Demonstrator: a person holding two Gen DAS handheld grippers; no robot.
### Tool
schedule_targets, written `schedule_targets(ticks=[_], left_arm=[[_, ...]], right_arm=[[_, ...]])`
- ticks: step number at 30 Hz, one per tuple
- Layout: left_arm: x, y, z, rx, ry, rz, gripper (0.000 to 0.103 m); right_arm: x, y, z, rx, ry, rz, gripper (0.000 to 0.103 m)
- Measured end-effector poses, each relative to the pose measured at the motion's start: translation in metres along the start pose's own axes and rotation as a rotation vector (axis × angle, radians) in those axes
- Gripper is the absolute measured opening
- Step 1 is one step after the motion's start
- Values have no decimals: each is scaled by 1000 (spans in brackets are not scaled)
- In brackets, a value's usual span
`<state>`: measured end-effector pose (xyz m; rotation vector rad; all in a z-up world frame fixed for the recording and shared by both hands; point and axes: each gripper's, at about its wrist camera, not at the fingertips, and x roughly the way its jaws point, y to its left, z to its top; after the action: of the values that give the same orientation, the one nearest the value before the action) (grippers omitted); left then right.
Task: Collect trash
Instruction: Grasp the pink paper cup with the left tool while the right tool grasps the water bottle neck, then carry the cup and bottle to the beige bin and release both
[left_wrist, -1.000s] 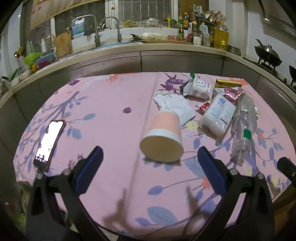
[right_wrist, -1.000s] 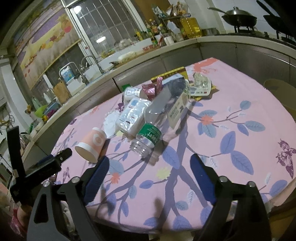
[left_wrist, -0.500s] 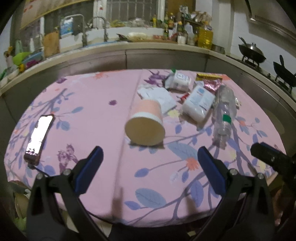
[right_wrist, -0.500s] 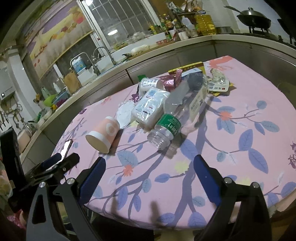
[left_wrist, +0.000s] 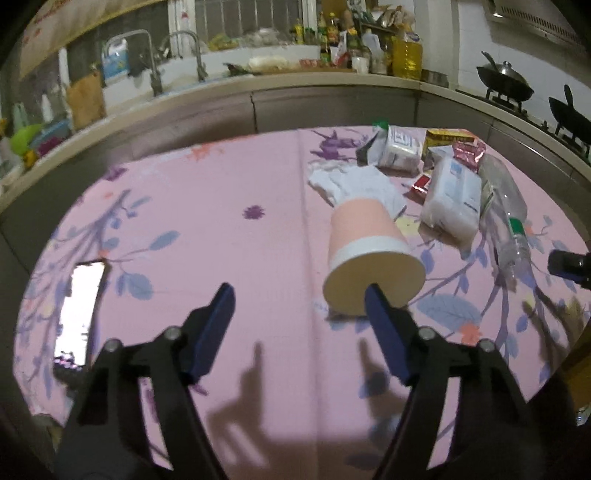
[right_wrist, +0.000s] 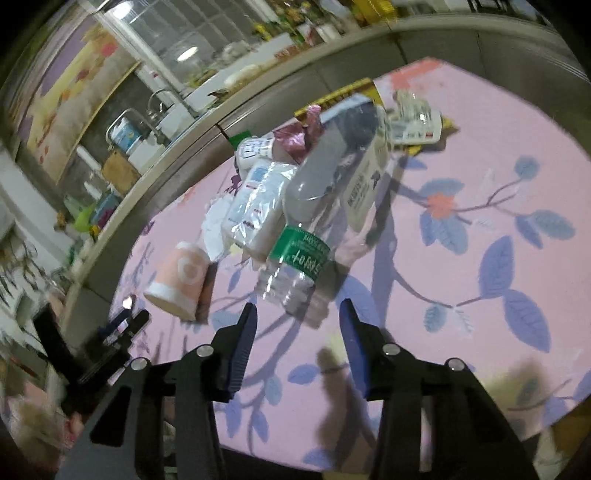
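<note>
Left claw (left_wrist: 299, 291) spread, nothing between the fingers; phone (left_wrist: 79, 295) on the tabletop (left_wrist: 221, 192) left of it, cup (left_wrist: 369, 254) on its side at its right fingertip, possibly touching. Right claw (right_wrist: 297, 314) spread, bottle (right_wrist: 325, 206) mouth just ahead, between the fingertips, view blurred.

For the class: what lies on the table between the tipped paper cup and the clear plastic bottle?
A white plastic-wrapped packet lies between paper cup and bottle; both wrist views show it.
</note>
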<state>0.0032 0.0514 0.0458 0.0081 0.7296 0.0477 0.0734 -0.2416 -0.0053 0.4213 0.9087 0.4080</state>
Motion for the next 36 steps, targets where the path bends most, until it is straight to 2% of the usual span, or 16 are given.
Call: schedule_targets(ticks=[2, 6, 9, 11, 12, 14, 16, 22, 26, 30, 36], left_arm=[[7, 0, 2, -2, 8, -24, 59], [19, -9, 9, 29, -6, -45, 50], [24, -14, 13, 44, -6, -64, 39], [29, -16, 15, 50, 4, -80, 23], [31, -17, 15, 53, 8, -85, 19], [35, -21, 16, 63, 15, -99, 5], [32, -24, 16, 69, 10, -112, 3], [3, -30, 14, 79, -43, -155, 3], [-14, -38, 15, 58, -44, -231, 3], [-29, -64, 25, 90, -69, -309, 3], [-22, -125, 55, 172, -72, -426, 3]], right_arm=[[7, -5, 7, 61, 32, 34, 44], [19, -15, 20, 184, 79, 88, 44], [30, -23, 25, 255, 113, 110, 44], [37, -27, 27, 288, 134, 130, 45], [40, -28, 29, 296, 141, 131, 45], [45, -31, 28, 317, 146, 133, 45], [47, -37, 24, 350, 147, 179, 38], [19, -55, 5, 374, 137, 252, 38], [-2, -63, -10, 384, 141, 309, 38], [-22, -77, -21, 402, 112, 372, 38], [-49, -107, -20, 439, 20, 446, 38]])
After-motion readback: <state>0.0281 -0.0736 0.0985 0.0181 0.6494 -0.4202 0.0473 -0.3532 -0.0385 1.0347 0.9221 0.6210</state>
